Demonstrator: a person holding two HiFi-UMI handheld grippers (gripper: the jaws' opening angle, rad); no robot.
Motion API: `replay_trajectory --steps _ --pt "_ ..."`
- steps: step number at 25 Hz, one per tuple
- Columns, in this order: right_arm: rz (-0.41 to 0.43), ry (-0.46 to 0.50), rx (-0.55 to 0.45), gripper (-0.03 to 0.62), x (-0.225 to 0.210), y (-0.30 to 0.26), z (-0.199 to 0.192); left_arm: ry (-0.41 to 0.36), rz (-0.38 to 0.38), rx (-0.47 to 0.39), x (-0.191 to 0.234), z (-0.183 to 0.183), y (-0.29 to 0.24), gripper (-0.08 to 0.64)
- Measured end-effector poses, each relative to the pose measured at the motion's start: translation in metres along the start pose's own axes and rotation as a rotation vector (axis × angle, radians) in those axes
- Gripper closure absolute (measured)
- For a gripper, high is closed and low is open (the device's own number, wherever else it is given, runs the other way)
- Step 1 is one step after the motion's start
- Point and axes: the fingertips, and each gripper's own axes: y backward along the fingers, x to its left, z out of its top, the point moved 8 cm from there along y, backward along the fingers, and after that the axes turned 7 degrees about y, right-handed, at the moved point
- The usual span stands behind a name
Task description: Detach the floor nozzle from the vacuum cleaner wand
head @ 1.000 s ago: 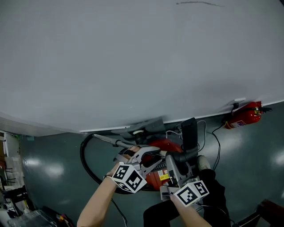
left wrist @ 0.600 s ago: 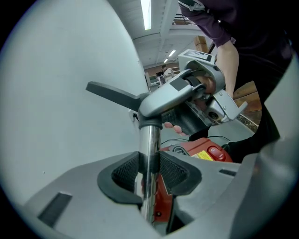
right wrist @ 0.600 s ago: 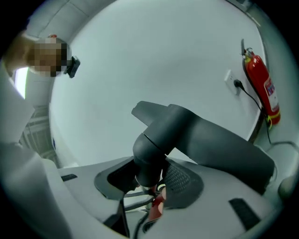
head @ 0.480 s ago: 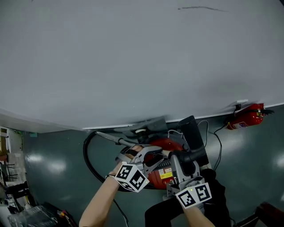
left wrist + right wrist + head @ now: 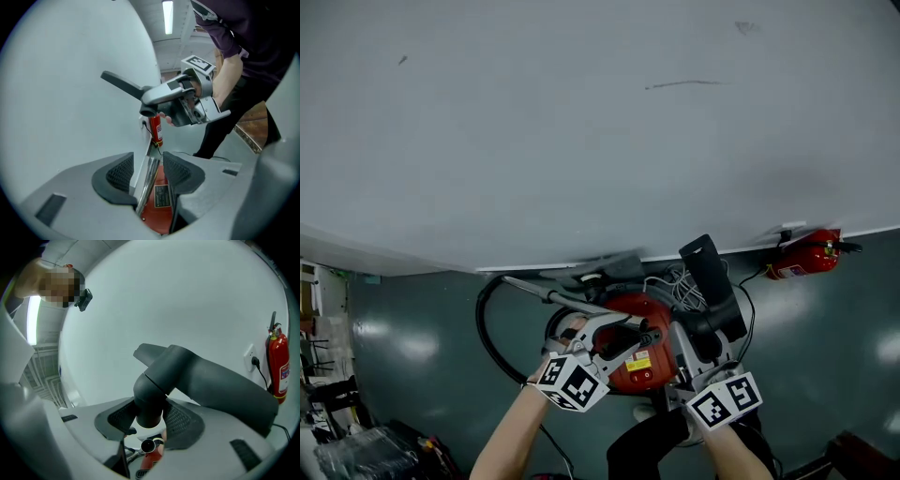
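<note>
1. Two grippers work above the red vacuum body (image 5: 649,330), which sits on the grey floor (image 5: 422,323) close to a white wall (image 5: 581,141)
2. On the left gripper (image 5: 149,172) the jaws are opening. The shiny metal wand (image 5: 146,185) runs between them, close to the left pad. A gap on the right pad's side lets the red body show through, so the pads do not squeeze the wand
3. On the right gripper (image 5: 149,420) the jaws are closed on the round neck of the dark floor nozzle (image 5: 211,385), with both ribbed pads pressed against it. They stand fairly wide because the neck is thick
4. The floor nozzle is off the wand. In the left gripper view the right gripper holds it up in the air, its neck mouth open, well above the wand
5. In the head view the floor nozzle stands tilted at the right of the vacuum body, above the right gripper's marker cube. The wand slants along the body's upper left, and a black hose (image 5: 485,333) loops over the floor at the left
6. One red fire extinguisher (image 5: 279,366) stands by the wall at the right, next to a socket
</note>
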Motion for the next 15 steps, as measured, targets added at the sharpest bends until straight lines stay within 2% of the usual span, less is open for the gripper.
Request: replay_trajectory --steps 7,15 --pt "0.066 0.034 0.046 0.408 0.028 0.014 0.058 0.227 0.161 -0.122 -0.012 0.063 0.056 0.374" --pt "0.191 0.106 0.098 0.408 0.061 0.020 0.136 0.472 0.465 -0.293 -0.019 0.151 0.115 0.459"
